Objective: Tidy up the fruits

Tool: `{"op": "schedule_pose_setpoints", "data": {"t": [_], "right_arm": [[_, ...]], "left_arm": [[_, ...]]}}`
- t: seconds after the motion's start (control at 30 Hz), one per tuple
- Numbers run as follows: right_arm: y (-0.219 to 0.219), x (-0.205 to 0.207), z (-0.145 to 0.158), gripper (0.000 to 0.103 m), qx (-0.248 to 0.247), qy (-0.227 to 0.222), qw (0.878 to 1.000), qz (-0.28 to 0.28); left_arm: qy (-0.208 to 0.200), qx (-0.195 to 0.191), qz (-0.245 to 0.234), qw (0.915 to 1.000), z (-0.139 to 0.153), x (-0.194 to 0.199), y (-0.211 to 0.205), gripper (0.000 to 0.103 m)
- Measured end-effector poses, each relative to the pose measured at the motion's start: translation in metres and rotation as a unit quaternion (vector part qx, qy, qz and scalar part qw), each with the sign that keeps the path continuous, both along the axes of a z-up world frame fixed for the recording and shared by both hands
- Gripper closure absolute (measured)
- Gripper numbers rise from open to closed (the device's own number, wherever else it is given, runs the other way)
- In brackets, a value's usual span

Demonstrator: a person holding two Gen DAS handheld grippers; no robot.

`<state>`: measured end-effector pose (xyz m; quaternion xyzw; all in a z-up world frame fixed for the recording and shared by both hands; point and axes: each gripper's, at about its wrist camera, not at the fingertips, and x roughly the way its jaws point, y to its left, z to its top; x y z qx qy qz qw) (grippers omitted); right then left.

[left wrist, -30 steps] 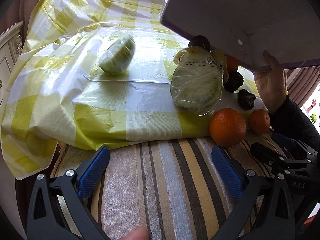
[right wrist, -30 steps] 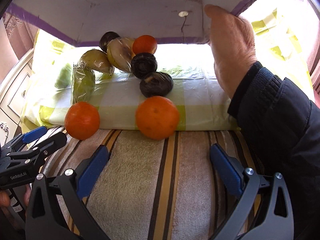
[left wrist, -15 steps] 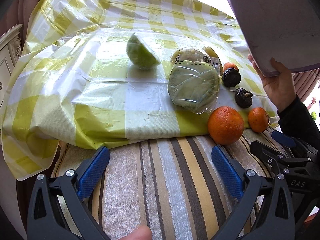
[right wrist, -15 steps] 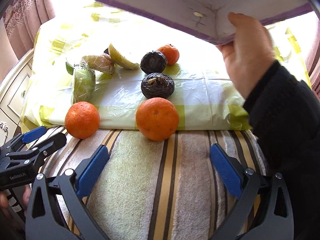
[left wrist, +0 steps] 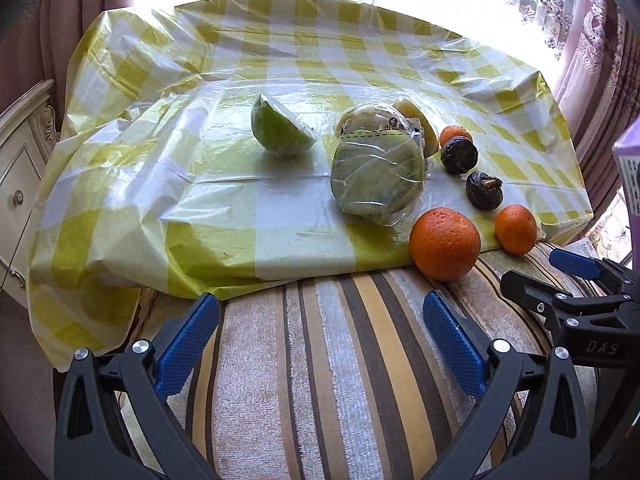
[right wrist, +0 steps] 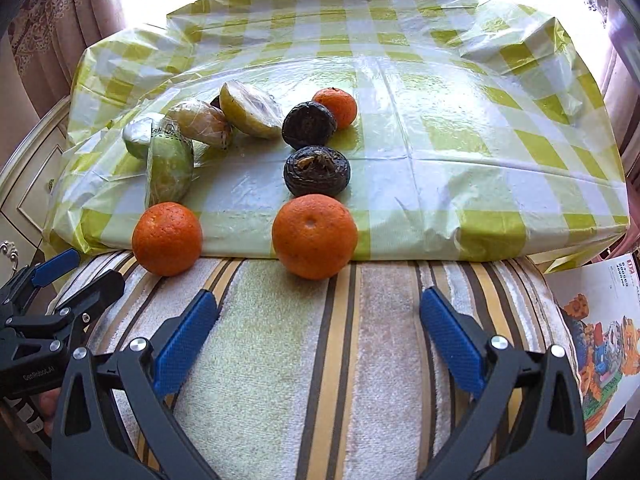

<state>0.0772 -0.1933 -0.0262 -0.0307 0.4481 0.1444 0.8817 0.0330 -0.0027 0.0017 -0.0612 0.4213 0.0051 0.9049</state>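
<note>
Fruit lies scattered on a yellow-checked plastic cloth (left wrist: 256, 184). A green fruit half (left wrist: 282, 130) lies mid-table, with a wrapped green fruit (left wrist: 378, 178) beside it. Two dark fruits (right wrist: 309, 125) (right wrist: 317, 171) and a small orange (right wrist: 336, 106) lie farther right. Two oranges (right wrist: 167, 238) (right wrist: 315, 236) rest at the cloth's front edge on a striped towel (right wrist: 320, 360). Wrapped yellowish halves (right wrist: 250, 110) lie behind. My left gripper (left wrist: 320, 342) and right gripper (right wrist: 318, 340) are open and empty above the towel, short of the oranges.
A white cabinet (left wrist: 20, 152) stands to the left. Curtains (left wrist: 580, 32) hang behind and at the right. A purple-edged box corner (left wrist: 628, 168) shows at the far right of the left wrist view. A printed sheet (right wrist: 600, 328) lies to the right.
The hand and the purple-edged box it held over the fruit have gone from above the table. The green half rolled right a second ago. Both grippers stay put.
</note>
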Motion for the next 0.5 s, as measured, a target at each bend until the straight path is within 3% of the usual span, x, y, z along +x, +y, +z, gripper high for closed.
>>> {"op": "schedule_pose_setpoints", "data": {"t": [0.2, 0.5], "right_arm": [[-0.0023, -0.0008, 0.0025, 0.001, 0.001, -0.001, 1.000, -0.001], [-0.0019, -0.0017, 0.0023, 0.001, 0.001, -0.002, 1.000, -0.001]], "left_arm": [[0.009, -0.023, 0.002, 0.9997, -0.0026, 0.0017, 0.0029, 0.004], [0.005, 0.000, 0.009, 1.0000, -0.0024, -0.0013, -0.0054, 0.004]]}}
